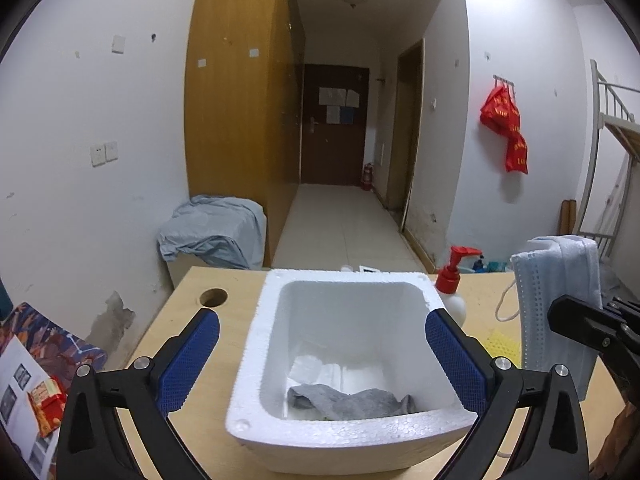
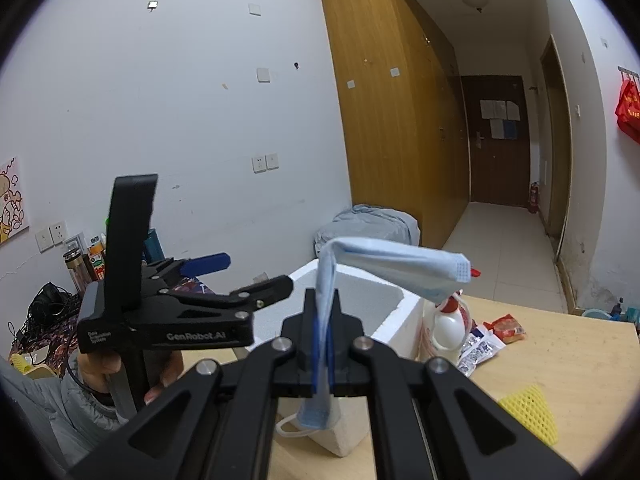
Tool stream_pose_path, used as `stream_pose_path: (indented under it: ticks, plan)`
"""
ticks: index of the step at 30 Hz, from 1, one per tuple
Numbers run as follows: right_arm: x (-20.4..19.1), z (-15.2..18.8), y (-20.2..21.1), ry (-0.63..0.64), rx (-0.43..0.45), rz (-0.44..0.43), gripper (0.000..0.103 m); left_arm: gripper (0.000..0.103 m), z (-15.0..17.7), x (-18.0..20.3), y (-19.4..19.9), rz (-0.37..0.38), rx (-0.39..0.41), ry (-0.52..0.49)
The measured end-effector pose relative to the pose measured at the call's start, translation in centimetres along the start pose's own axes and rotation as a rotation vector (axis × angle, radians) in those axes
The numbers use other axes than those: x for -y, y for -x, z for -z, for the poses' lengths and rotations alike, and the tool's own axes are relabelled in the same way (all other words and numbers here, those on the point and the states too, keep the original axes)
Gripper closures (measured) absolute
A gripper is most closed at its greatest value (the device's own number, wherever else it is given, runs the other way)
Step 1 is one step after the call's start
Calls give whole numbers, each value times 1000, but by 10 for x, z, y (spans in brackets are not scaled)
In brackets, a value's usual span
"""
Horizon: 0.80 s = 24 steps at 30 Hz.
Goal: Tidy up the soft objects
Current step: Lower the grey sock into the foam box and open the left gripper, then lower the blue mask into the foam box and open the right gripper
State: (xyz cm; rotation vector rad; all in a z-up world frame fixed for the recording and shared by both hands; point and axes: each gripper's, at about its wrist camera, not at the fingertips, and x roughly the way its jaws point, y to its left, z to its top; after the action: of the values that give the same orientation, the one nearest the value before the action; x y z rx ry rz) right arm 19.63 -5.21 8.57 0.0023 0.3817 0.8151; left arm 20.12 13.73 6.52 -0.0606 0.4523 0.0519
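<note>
A white foam box [image 1: 256, 360] stands on the wooden table [image 1: 180, 320], and a grey cloth [image 1: 352, 400] lies crumpled on its floor. My left gripper [image 1: 320, 320] is open wide above the box, its blue pads [image 1: 192, 360] on either side of the box's rim with nothing between them. My right gripper [image 2: 323, 300] is shut on a light blue face mask [image 2: 396, 264], held up to the right of the box. The mask [image 1: 556, 304] hangs folded, with its ear loop dangling. A hand holds the left gripper [image 2: 252, 272] at the left of the right wrist view.
A white pump bottle with a red top [image 1: 452, 292] stands just right of the box. A yellow foam net [image 2: 528, 408] and snack packets [image 2: 506, 326] lie on the table's right part. A round cable hole [image 1: 213, 298] is near the table's far left corner.
</note>
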Motion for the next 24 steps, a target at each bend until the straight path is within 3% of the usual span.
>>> stream_pose_path:
  ticks: [24]
  plan:
    - [-31,-20,-47,35,-20,-86,98,0,1,-65,67,-165,102,71]
